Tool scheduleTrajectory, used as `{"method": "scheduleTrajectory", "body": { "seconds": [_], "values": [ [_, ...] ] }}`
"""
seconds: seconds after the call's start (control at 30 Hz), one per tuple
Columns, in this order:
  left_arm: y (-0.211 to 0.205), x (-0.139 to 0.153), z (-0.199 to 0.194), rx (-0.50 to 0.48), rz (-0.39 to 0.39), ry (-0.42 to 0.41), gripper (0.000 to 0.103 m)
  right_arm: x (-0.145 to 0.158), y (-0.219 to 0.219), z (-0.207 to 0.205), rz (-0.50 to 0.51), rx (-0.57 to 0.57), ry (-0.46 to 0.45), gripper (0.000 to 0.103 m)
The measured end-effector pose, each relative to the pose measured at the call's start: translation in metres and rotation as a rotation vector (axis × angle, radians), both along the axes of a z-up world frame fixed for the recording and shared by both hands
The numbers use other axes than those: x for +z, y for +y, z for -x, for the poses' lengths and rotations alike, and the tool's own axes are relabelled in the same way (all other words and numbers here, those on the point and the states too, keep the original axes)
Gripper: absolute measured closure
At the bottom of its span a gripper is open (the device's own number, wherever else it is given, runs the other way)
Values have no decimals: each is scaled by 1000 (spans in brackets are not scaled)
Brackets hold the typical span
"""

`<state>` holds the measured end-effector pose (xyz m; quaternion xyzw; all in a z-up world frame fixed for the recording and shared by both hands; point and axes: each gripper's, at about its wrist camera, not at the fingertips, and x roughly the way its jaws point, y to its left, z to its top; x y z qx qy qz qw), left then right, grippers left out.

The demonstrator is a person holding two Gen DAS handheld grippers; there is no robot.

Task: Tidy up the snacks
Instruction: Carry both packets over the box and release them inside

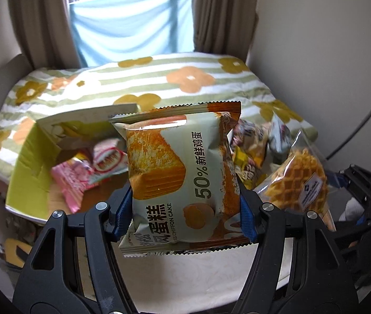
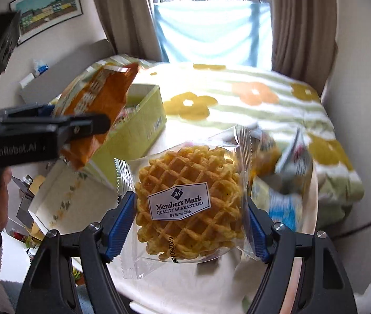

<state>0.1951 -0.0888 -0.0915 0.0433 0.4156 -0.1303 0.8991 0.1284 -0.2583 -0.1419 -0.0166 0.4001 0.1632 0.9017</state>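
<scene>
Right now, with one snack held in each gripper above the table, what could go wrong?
1. The waffle pack is pinched through loose clear wrap, so it may slip from the right gripper.
2. The chiffon cake pack in the left gripper blocks its view of the green box.

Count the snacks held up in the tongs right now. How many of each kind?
Pale green and orange chiffon cake packet, in the left tongs: 1
Round golden waffle in a clear plastic wrapper, in the right tongs: 1
Total: 2
</scene>
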Motion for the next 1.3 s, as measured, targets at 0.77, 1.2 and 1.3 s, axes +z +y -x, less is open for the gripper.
{"method": "scheduleTrajectory", "body": {
  "seconds": [0.77, 1.2, 1.3],
  "values": [
    [235, -29, -107, 260, 11, 75, 40, 27, 202, -145, -79, 134, 15, 30],
    [259, -73, -129, 250, -25, 88, 0, -10, 240, -189, -84, 109, 151, 29],
    [260, -76, -125, 264, -28, 95, 0, -13, 241, -194, -73, 110, 169, 28]
  ]
}}
